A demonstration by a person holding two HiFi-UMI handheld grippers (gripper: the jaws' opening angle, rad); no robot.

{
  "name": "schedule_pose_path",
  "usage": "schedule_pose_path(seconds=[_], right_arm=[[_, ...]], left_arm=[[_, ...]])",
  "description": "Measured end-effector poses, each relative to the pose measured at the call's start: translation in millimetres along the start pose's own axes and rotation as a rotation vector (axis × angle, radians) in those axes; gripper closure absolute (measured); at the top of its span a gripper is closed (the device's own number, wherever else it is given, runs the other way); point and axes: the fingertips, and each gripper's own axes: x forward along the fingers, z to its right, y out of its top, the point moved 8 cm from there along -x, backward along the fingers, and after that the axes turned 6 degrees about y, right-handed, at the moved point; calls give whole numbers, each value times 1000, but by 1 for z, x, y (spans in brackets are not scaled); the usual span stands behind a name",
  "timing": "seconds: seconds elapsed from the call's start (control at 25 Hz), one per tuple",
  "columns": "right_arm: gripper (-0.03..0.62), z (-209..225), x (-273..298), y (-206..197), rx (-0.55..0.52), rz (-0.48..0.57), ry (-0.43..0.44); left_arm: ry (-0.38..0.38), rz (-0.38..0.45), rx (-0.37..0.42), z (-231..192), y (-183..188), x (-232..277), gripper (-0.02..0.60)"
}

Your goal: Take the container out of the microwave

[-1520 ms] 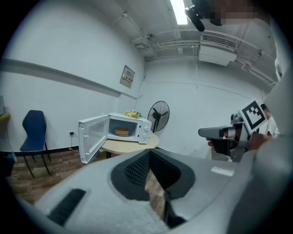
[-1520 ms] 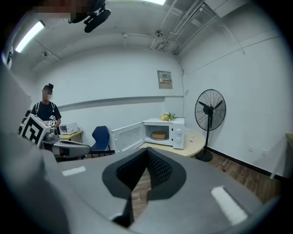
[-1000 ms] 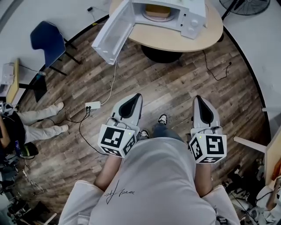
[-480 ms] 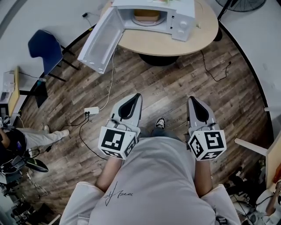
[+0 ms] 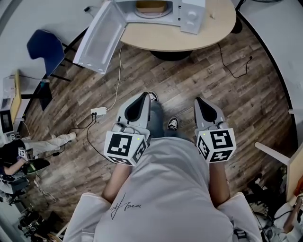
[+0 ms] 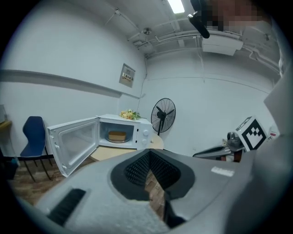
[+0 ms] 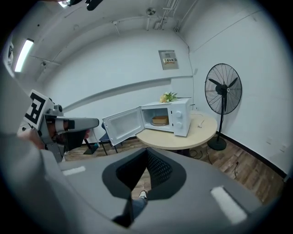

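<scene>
The white microwave [image 5: 189, 12] stands on a round table at the top of the head view, its door [image 5: 99, 40] swung wide open to the left. A tan container [image 5: 150, 6] sits inside on the turntable; it also shows in the left gripper view [image 6: 117, 136] and the right gripper view [image 7: 160, 120]. My left gripper [image 5: 142, 97] and right gripper [image 5: 199, 100] are held side by side in front of the person's body, over the floor and far short of the microwave. Both are shut with nothing between the jaws.
The round wooden table [image 5: 208, 33] rests on a dark pedestal. A blue chair [image 5: 45, 47] stands at the left beyond the open door. A power strip [image 5: 99, 112] and cables lie on the wood floor. A standing fan [image 7: 223, 89] is right of the table. A person's legs [image 5: 52, 142] are at the far left.
The microwave and table have slid toward the top edge of the head view. Both grippers moved a little forward, staying shut. One of the person's feet has stepped ahead.
</scene>
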Motion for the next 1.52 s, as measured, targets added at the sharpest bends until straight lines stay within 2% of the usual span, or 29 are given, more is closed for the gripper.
schedule_pose_path(seconds=[0.16,0.28,0.4,0.48,0.56,0.72,0.84,1.16,1.36,1.52], right_arm=[[594,7,12,6,32,13,3],[592,9,26,13,50,40,44],[585,4,47,16,-32,21,56],[585,0,62,21,-110,-6,21],[591,-2,77,30,-160,-17,3],[592,-1,111,52,-175,2,18],[591,2,136,72,-181,12,16],[589,13,201,126,-217,8,-56],[583,-1,230,166,-286,47,-83],[583,-11,259,181,-332,17,-94]], left_arm=[[-5,-44,-12,-3,-2,14,591],[-6,-52,-3,-10,5,27,589],[-15,-47,-23,-21,13,40,589],[-46,-29,-56,-28,21,47,588],[-58,-8,-51,-36,28,55,588],[-49,25,5,-65,36,73,586],[-51,23,7,-88,43,87,584],[-91,47,-6,-150,78,125,584],[-139,80,-12,-185,101,143,584],[-155,109,-20,-213,113,155,584]])
